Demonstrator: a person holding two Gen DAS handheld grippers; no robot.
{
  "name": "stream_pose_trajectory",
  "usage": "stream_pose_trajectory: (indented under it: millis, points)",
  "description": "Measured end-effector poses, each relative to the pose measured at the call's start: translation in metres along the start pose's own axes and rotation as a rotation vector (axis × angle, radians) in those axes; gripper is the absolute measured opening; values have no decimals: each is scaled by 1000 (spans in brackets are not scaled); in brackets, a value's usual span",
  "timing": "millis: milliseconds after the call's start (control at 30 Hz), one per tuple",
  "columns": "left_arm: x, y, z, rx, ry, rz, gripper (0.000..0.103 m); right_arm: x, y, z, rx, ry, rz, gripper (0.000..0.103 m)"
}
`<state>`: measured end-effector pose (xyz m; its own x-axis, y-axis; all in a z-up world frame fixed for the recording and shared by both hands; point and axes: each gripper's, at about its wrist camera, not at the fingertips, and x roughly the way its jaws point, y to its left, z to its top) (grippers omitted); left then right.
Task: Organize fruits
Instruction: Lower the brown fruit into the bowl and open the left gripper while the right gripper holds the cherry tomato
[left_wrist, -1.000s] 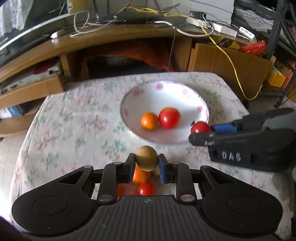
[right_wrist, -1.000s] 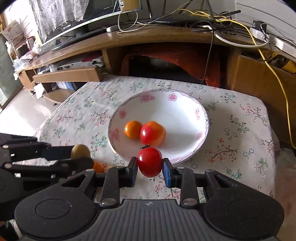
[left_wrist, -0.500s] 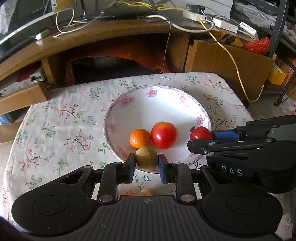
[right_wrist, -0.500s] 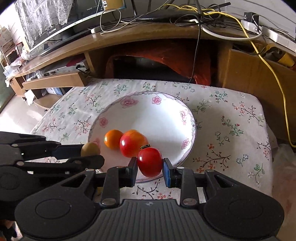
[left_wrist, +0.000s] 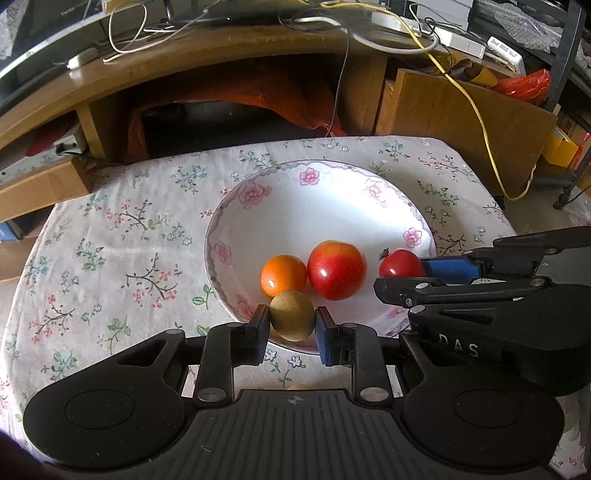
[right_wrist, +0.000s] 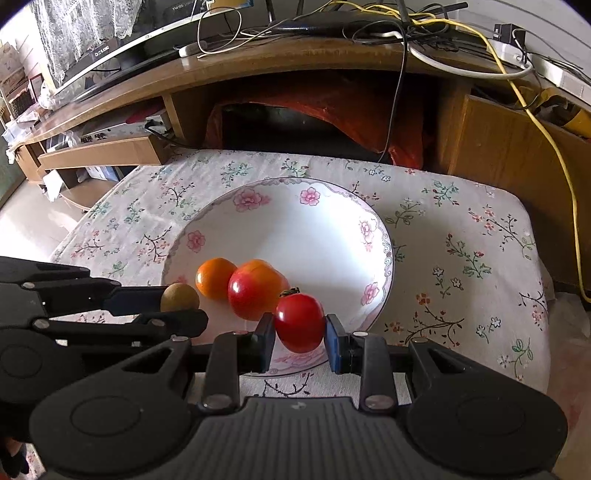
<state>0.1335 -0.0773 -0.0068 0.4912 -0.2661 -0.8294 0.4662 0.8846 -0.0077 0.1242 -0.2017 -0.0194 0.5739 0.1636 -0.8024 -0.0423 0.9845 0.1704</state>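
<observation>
Both hand-held grippers have advanced over the plate (left_wrist: 413, 216): left hand-held gripper (left_wrist: 291, 325) clenches the kiwi (left_wrist: 291, 314) above its near rim, right hand-held gripper (right_wrist: 300, 332) clenches the tomato (right_wrist: 299, 321) beside it

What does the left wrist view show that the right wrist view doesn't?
Only left wrist: a pale fruit peeking behind the left tongs, and a red bag.
Only right wrist: a monitor and lace curtain.
Both: plate with orange and apple, held kiwi, tomato in the right tongs.
</observation>
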Motion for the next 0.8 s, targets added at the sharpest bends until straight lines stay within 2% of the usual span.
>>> stream_pose_trajectory:
  millis: [200, 600, 800]
  points:
    - [2, 1, 1, -19, 2, -5, 34, 5, -3, 3, 8, 8, 1, 30]
    - [0, 4, 1, -38, -9, -6, 46, 3, -7, 4, 42, -1, 0, 31]
    - [-6, 6, 2, -47, -28, -16, 48, -2, -9, 6, 56, -17, 13, 31]
